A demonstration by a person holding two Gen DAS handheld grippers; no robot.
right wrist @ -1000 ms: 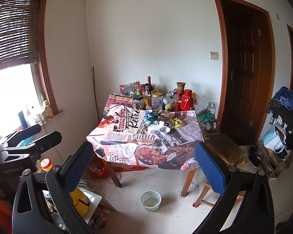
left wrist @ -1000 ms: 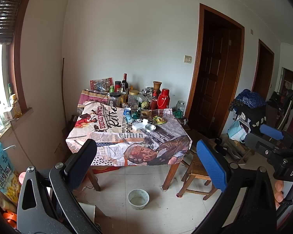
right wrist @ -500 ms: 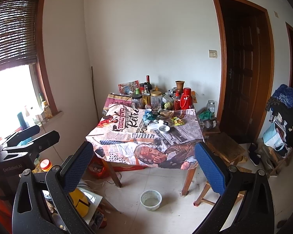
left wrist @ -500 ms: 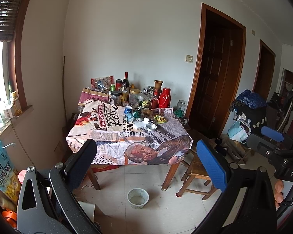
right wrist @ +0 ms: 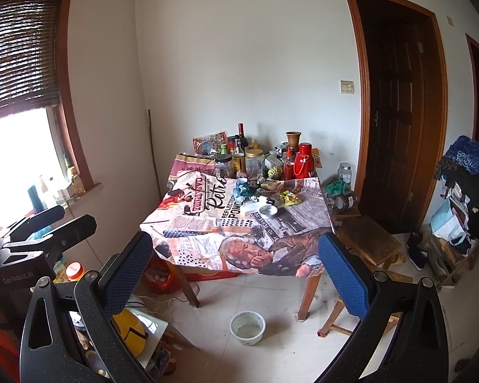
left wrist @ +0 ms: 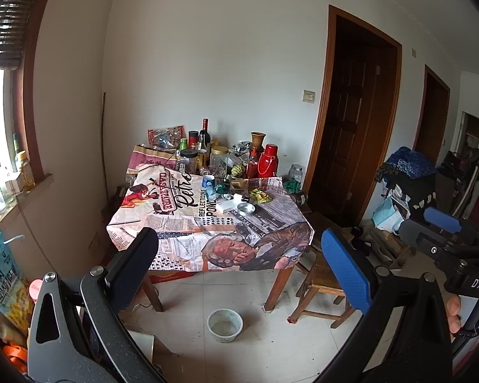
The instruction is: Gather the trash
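At 12 o'clock, well ahead of both units: tabletop (left wrist: 163, 223) under a newspaper-print cloth, trash mid-cloth — yellow-green crumpled wrapper (left wrist: 261, 195) near a round metal tin lid (left wrist: 246, 208). Left hand-held gripper (left wrist: 236, 265) spread, empty. Right hand-held gripper (right wrist: 236, 265) spread, empty. White plastic bowl (right wrist: 247, 323) on the floor at 6.

We hold both grippers level, side by side. Left gripper (left wrist: 239, 265) jaws spread wide, nothing between the pads. Right gripper (right wrist: 236, 265) same: wide apart, empty. Fingertips (left wrist: 453, 314) visible under the right unit.
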